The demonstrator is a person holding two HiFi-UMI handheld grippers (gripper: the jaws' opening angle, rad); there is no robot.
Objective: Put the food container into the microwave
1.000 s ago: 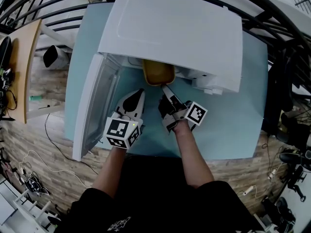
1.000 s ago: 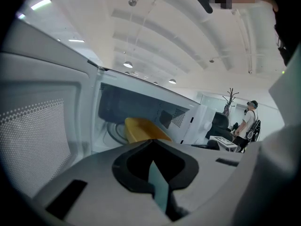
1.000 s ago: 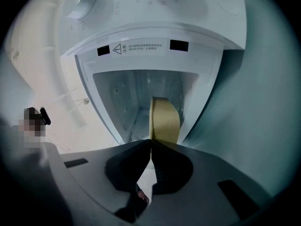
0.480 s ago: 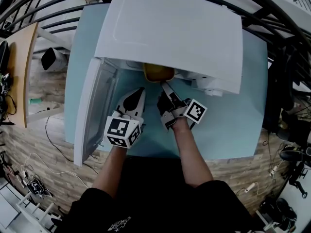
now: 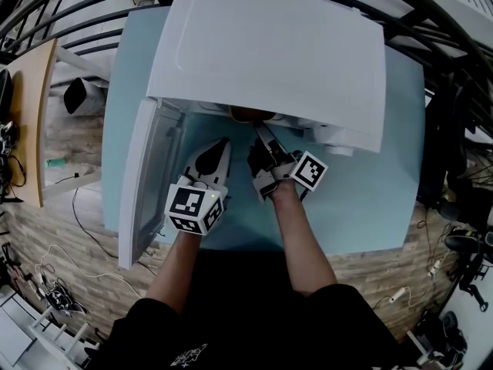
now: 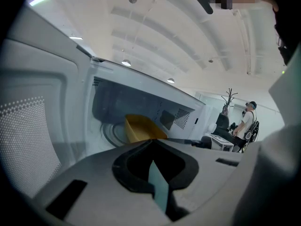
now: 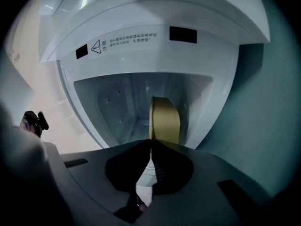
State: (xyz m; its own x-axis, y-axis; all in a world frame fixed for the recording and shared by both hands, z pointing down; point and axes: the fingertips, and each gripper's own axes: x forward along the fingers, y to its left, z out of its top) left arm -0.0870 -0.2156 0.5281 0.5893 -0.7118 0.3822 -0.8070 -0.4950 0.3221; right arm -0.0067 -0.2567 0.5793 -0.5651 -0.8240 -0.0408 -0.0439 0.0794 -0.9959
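Left gripper (image 5: 224, 143) closed; right gripper (image 5: 260, 133) clamped

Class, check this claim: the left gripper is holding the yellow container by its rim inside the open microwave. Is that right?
Not quite: the right gripper holds the yellow container by its rim inside the open microwave, as the right gripper view shows.

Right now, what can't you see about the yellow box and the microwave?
- Head view: the top of the microwave hides most of the food container.
- Right gripper view: container seen from the side, contents hidden.
- Left gripper view: the left gripper covers the container's underside.
- Right gripper view: warning label print too small.
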